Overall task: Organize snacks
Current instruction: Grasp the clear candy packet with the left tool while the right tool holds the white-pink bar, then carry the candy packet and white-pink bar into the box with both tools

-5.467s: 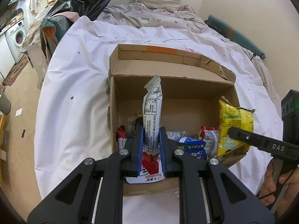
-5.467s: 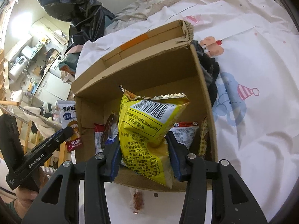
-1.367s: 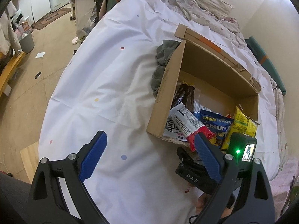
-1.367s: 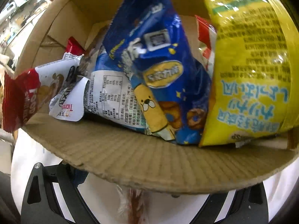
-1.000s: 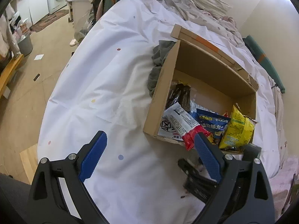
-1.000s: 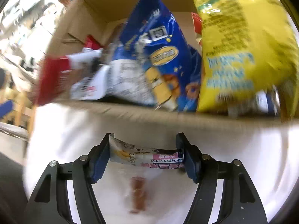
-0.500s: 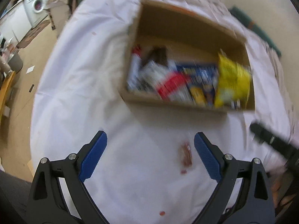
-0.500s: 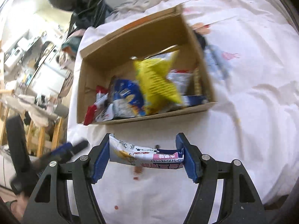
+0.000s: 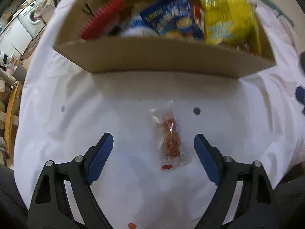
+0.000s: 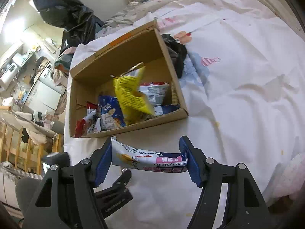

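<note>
A small clear packet of reddish snack lies on the white sheet in front of the cardboard box. My left gripper hangs over it, jaws closing, with the packet between the blue pads and not touched by them. My right gripper is shut on a white and pink snack packet held crosswise, in front of the cardboard box. In the box stand a yellow bag, a blue bag and a red-ended packet. The left gripper's body shows below the held packet.
The box sits on a bed covered by a white printed sheet. A dark cloth lies against the box's right side. A black plastic bag and bedding are behind. A wooden rail and floor clutter lie past the left edge.
My left gripper swung over in front of the box and sank toward the clear packet, its jaws narrowing. My right gripper lifted the white and pink packet and drew back from the box.
</note>
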